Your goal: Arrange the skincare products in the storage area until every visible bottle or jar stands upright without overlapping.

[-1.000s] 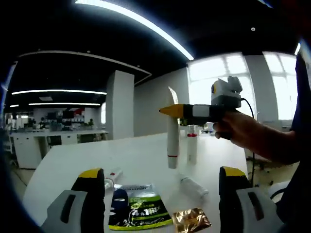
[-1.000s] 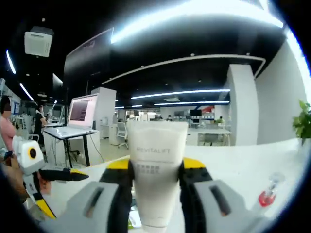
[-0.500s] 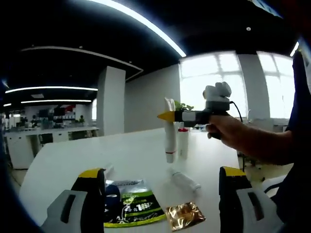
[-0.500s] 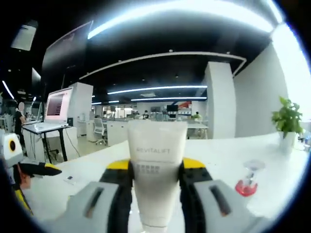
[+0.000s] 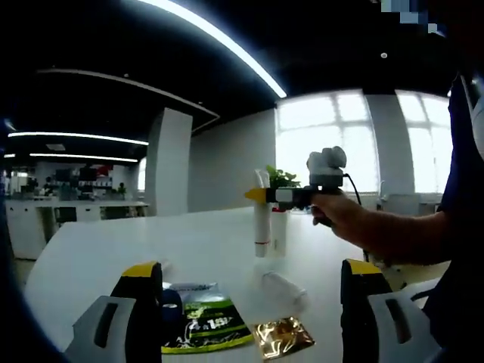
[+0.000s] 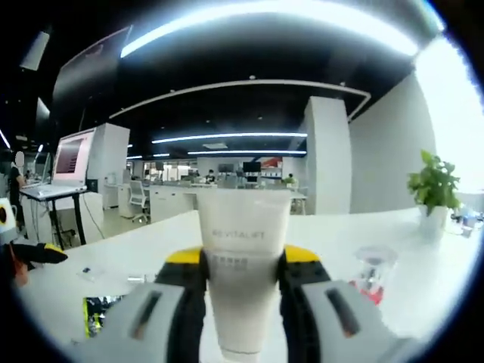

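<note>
White tube [image 6: 243, 280], marked REVITALIFT, sits clamped in our right tongs [image 6: 243, 265] at 6 o'clock, upright above the worktop [image 5: 106, 253]. Left tongs [image 5: 252, 302] gape wide, empty; green sachet [image 5: 203, 327], gold sachet [image 5: 282, 336] between them.

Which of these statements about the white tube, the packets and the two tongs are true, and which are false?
1. The right tongs grip a white tube. True.
2. The left tongs hold a gold packet. False: they are open and hold nothing; the gold packet lies on the table.
3. The tube is held upright. True.
4. A green-and-black sachet stands upright. False: it lies flat.
</note>
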Available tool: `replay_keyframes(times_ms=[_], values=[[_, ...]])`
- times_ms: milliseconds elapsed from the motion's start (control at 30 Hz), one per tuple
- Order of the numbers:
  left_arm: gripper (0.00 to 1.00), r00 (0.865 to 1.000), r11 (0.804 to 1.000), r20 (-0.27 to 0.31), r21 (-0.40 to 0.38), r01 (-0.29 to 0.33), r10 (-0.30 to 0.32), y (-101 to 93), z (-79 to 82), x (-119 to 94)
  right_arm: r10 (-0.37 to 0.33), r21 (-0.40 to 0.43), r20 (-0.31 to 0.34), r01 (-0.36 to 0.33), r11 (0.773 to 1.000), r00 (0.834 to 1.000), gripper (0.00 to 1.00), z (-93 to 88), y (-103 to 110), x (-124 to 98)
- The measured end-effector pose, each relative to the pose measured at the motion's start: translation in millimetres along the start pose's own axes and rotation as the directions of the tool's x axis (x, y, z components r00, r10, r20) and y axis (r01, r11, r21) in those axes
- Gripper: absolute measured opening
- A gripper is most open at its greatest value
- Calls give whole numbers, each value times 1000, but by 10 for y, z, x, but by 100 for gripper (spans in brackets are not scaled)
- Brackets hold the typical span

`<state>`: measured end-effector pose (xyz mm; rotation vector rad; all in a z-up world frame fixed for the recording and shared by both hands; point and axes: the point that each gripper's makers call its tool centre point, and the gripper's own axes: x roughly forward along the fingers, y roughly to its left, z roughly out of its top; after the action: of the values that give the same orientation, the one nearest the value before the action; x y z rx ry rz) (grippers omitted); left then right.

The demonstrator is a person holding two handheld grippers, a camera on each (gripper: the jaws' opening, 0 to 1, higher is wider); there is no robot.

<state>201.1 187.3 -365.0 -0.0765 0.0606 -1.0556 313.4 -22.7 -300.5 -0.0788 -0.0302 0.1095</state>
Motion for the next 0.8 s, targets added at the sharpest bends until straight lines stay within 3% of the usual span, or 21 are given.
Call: replay_keyframes(times_ms=[33, 100, 533, 800], values=[[100, 1000, 1000, 29, 1, 6, -6, -11, 42, -3, 4, -1, -1, -4, 1000, 1000, 37, -7, -10, 6], [100, 1000, 1000, 30, -2, 5, -5, -5, 46, -13, 1, 2, -2, -1, 1000, 1000, 37, -29, -52, 6], [100, 999, 1000, -35, -4, 26, -26, -42, -142, 11, -39, 16, -1, 39, 999, 999, 37, -60, -203, -69], [100, 999, 999, -33, -30, 30, -31, -60, -156, 22, -38, 14, -11, 38, 999, 999, 37, -181, -223, 28]])
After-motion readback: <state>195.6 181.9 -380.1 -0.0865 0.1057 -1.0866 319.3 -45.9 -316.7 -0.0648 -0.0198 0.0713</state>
